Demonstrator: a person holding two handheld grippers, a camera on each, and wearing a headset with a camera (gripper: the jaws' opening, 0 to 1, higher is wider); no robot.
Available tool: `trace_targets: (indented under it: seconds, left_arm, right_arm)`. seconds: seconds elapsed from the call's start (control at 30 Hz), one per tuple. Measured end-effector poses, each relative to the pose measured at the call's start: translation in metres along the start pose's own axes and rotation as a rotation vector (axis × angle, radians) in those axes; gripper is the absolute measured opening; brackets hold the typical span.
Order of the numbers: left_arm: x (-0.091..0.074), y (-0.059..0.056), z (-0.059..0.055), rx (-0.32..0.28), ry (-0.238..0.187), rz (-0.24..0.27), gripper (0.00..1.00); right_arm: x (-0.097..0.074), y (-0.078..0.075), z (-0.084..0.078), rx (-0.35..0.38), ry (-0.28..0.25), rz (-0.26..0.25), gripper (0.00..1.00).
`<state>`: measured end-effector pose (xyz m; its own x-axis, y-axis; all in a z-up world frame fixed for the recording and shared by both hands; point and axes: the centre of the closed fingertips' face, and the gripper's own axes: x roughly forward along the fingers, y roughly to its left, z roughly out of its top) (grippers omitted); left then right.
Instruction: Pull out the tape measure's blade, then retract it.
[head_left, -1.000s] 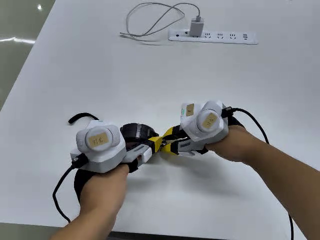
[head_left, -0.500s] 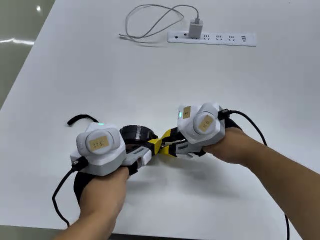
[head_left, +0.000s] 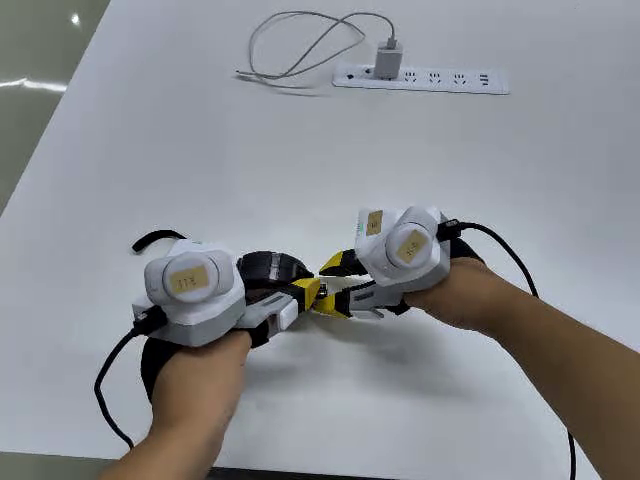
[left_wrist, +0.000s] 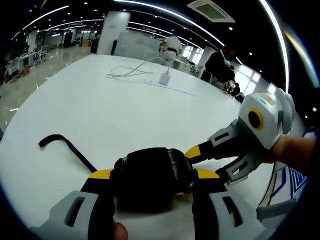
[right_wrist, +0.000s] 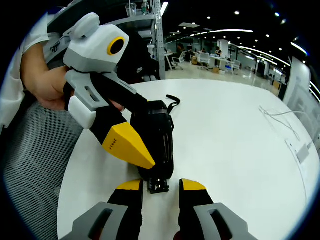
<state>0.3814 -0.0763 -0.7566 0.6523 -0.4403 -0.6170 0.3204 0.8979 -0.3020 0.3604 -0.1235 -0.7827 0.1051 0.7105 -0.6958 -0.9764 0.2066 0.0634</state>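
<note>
A black tape measure (head_left: 268, 268) with a black wrist strap (head_left: 150, 240) rests on the white table. My left gripper (head_left: 290, 291) is shut on its case, yellow tips on either side (left_wrist: 154, 176). In the right gripper view the case (right_wrist: 157, 135) lies straight ahead, and the left gripper's yellow fingertip (right_wrist: 127, 145) presses its side. The blade's small metal end tab (right_wrist: 159, 186) sits between the yellow tips of my right gripper (right_wrist: 161, 186), which is open with a narrow gap on each side of the tab. The right gripper (head_left: 335, 287) meets the left one nose to nose.
A white power strip (head_left: 420, 77) with a charger (head_left: 390, 55) and looped white cable (head_left: 300, 40) lies at the far side of the table. The table's left edge (head_left: 50, 130) runs diagonally. Black gripper cables (head_left: 500, 245) trail near both hands.
The left hand has slid slightly left with the tape measure. The right gripper has dipped a little lower toward the case's mouth. No blade has come out.
</note>
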Motion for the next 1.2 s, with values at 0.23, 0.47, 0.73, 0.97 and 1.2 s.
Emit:
trace_targets:
  seconds: [0.23, 0.47, 0.73, 0.97, 1.2]
  left_arm:
    - [-0.008, -0.008, 0.008, 0.054, -0.024, -0.027, 0.62]
    - [-0.014, -0.01, 0.006, 0.073, -0.021, -0.047, 0.65]
    - [-0.025, -0.01, 0.005, 0.151, -0.02, -0.07, 0.67]
    - [-0.036, -0.011, 0.003, 0.234, -0.02, -0.126, 0.74]
    - [-0.043, -0.007, -0.002, 0.256, -0.006, -0.159, 0.8]
  right_arm:
    - [-0.003, -0.001, 0.0, 0.004, -0.002, -0.014, 0.27]
    - [-0.006, -0.002, 0.0, 0.012, -0.006, -0.029, 0.28]
    - [-0.026, 0.001, 0.001, 0.046, -0.047, -0.072, 0.32]
    - [-0.049, 0.006, -0.007, 0.075, -0.05, -0.116, 0.37]
    - [-0.071, 0.006, -0.014, 0.095, -0.056, -0.171, 0.43]
